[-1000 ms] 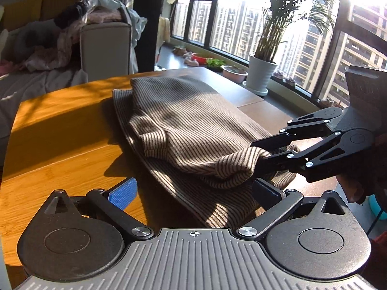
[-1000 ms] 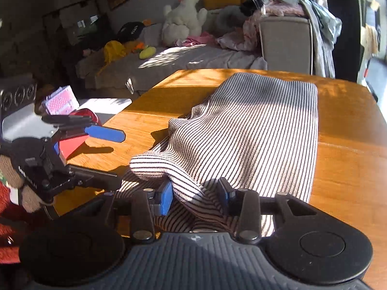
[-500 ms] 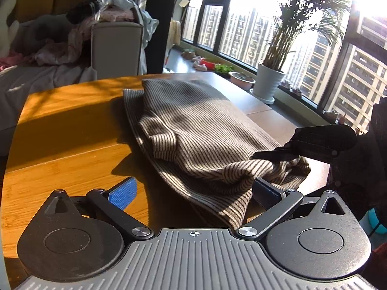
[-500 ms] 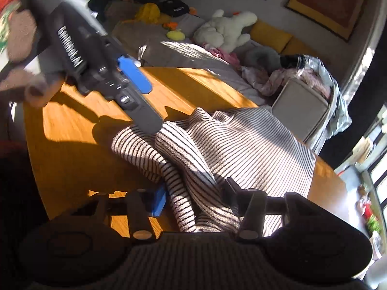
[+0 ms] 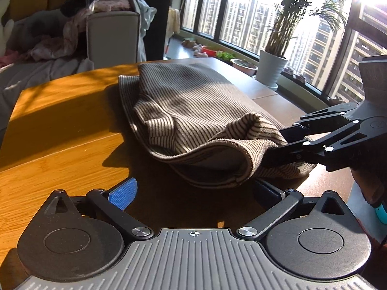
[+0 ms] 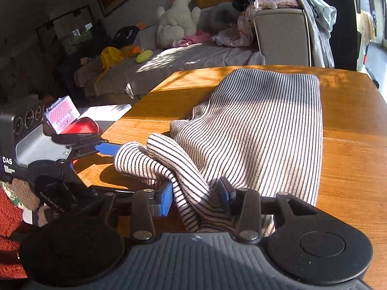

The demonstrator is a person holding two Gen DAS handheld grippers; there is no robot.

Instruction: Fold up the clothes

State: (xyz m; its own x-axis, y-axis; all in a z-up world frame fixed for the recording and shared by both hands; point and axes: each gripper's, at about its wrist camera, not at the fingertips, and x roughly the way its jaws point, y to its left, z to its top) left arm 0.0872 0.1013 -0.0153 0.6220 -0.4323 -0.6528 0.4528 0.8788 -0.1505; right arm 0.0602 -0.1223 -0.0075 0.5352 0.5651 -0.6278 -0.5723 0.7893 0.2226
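Note:
A striped brown-and-cream knit garment (image 5: pixel 193 111) lies folded on the wooden table (image 5: pixel 60 125); it also shows in the right wrist view (image 6: pixel 261 130). My right gripper (image 6: pixel 197 195) is shut on a bunched near corner of the garment, lifted slightly off the table; it also shows in the left wrist view (image 5: pixel 278 149). My left gripper (image 5: pixel 193 193) is open and empty, its fingers wide apart just in front of the garment's near edge. It also shows at the left of the right wrist view (image 6: pixel 104 149).
A grey sofa (image 6: pixel 193 55) piled with clothes and a white plush toy (image 6: pixel 179 19) stands beyond the table. A potted plant (image 5: pixel 273 70) stands by the windows. A red box (image 6: pixel 79 125) sits left of the table.
The right gripper swung up and back down with the garment's corner, which now lies bunched and folded further over. The left gripper stayed open, close to the near edge.

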